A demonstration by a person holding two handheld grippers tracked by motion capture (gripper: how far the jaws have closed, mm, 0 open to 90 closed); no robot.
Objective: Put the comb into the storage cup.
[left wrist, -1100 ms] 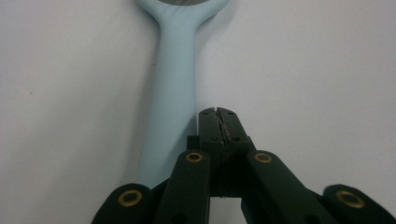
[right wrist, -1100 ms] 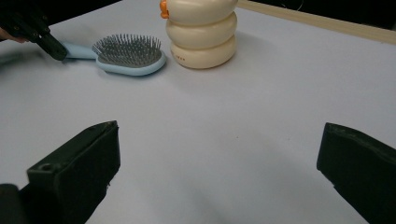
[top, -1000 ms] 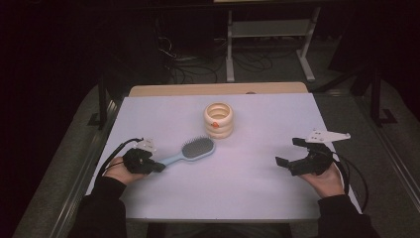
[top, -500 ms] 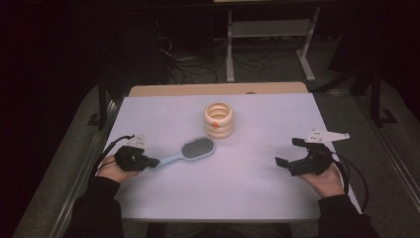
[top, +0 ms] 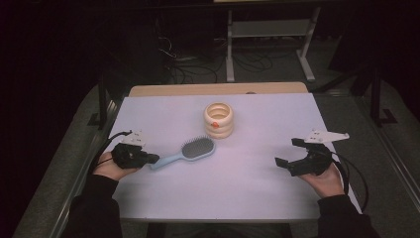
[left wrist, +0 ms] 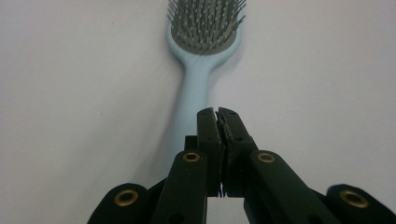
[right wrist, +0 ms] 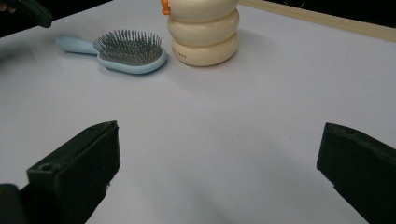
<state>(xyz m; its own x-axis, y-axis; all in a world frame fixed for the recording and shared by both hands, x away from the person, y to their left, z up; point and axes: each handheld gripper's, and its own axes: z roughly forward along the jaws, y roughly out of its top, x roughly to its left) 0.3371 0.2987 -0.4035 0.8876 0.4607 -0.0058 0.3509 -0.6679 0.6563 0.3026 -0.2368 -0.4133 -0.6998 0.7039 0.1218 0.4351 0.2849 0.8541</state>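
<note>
A light blue hairbrush (top: 190,150) lies bristles up on the white table (top: 247,193), its handle pointing towards my left gripper (top: 154,159). In the left gripper view the jaws (left wrist: 217,112) are pressed together with nothing between them, hovering just over the end of the hairbrush's handle (left wrist: 196,88). My right gripper (top: 288,152) rests at the table's right side, its jaws wide apart and empty. In the right gripper view the gripper (right wrist: 218,128) faces the hairbrush (right wrist: 126,51) and a cream stack of rings (right wrist: 203,32) across bare table.
The cream ring stack (top: 219,120), with an orange spot on its side, stands behind the brush near the table's middle. A wooden strip (top: 213,89) runs along the far edge. Beyond it on the dark floor are cables and a metal rack (top: 267,29).
My left gripper has drawn back a little to the left and risen slightly over the handle's end. The hairbrush and my right gripper have stayed put.
</note>
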